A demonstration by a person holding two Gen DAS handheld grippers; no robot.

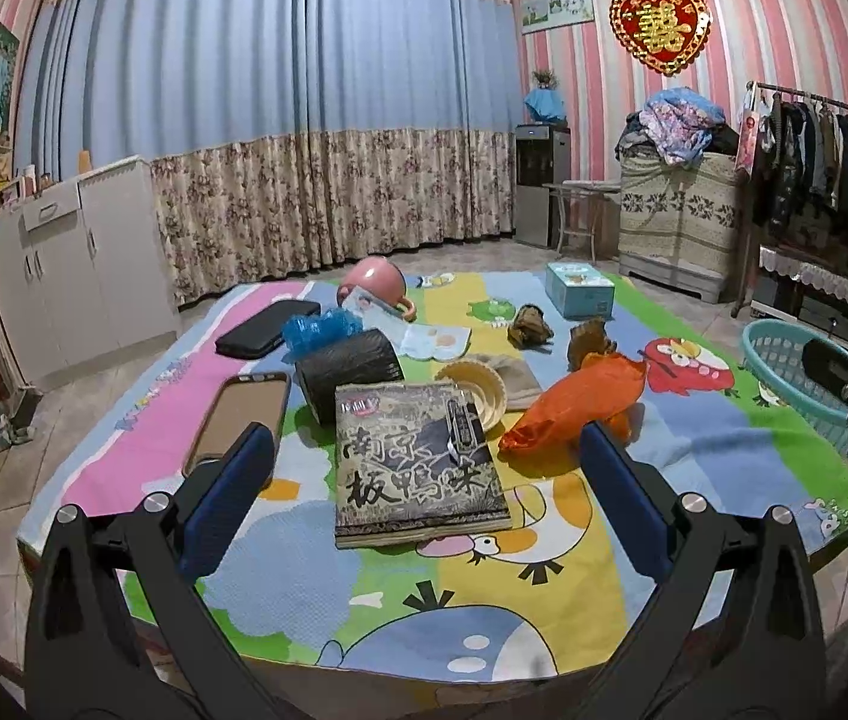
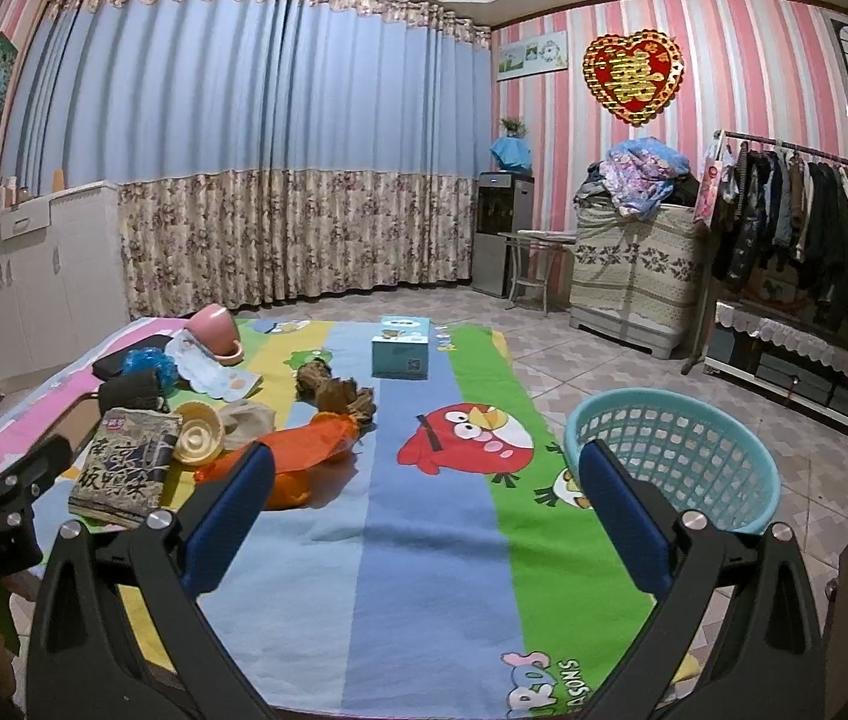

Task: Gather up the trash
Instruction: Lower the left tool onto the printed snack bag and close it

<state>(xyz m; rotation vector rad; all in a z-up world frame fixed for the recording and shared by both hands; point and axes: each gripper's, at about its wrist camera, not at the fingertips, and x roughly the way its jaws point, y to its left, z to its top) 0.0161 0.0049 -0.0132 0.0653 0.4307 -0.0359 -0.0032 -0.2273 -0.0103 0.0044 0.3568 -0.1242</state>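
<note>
Both hand-held grippers, left (image 1: 421,450) and right (image 2: 421,468), hover wide open and empty over a cartoon mat (image 2: 424,540); trash, including an orange bag (image 1: 574,399) at centre, lies scattered, basket (image 2: 682,468) at right.

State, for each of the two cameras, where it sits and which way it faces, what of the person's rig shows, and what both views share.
Left wrist: on the left gripper, facing the dark snack packet; open blue fingers show.
Right wrist: on the right gripper, facing the cartoon mat beside the teal basket; open fingers show.
Shared: packet, orange bag, basket, curtains.
</note>
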